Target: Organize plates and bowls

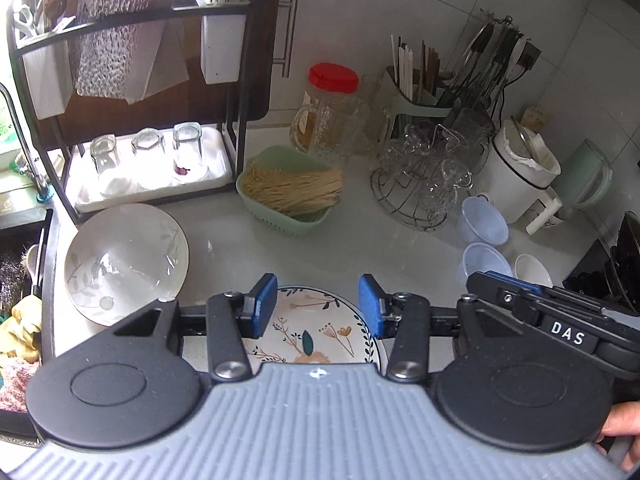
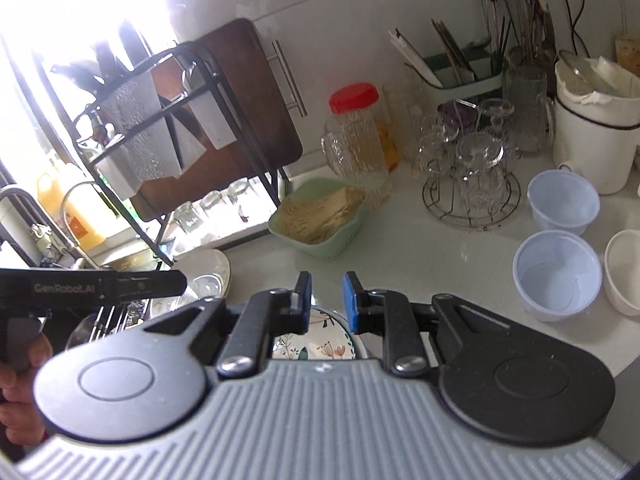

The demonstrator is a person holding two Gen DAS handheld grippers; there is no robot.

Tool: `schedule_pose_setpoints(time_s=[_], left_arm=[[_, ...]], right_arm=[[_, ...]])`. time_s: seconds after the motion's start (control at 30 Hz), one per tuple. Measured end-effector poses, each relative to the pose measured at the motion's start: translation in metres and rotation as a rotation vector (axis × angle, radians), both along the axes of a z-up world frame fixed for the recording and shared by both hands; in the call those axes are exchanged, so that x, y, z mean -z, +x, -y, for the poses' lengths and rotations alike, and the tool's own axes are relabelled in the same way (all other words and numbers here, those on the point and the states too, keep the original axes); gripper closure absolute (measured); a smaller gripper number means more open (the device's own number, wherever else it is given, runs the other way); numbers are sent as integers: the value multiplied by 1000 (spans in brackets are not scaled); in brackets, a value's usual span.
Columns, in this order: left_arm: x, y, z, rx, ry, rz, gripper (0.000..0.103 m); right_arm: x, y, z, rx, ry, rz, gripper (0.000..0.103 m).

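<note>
Here, in the left wrist view, we see the left gripper (image 1: 317,306) with jaws open and empty above the plate (image 1: 316,328), which lies flat on the surface (image 1: 224,236); we think this makes it easy to take by the rim. The bowl (image 1: 126,258) leans beside it, near the rack (image 1: 132,120).

In the right wrist view, the right gripper (image 2: 327,300) has narrow jaws with nothing between them, over the same plate (image 2: 316,344). Two cups (image 2: 558,274) stand apart on the right.
</note>
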State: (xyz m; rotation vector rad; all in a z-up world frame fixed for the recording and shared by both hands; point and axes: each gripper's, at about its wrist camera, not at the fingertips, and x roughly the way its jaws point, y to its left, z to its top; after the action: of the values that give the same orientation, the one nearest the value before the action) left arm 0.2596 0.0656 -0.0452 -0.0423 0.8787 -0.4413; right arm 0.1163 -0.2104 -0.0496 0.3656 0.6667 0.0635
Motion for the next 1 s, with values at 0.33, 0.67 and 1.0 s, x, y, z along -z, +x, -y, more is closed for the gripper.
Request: schedule_pose_setpoints(time_s=[0.33, 0.67, 1.0], left_arm=[[5, -19, -34, -91, 21, 36, 50], [13, -21, -44, -141, 26, 37, 38], [19, -26, -58, -185, 64, 19, 33]], right_arm=[[-5, -15, -9, -20, -44, 27, 82], [0, -11, -26, -87, -83, 47, 82], [4, 0, -45, -144, -91, 70, 81]])
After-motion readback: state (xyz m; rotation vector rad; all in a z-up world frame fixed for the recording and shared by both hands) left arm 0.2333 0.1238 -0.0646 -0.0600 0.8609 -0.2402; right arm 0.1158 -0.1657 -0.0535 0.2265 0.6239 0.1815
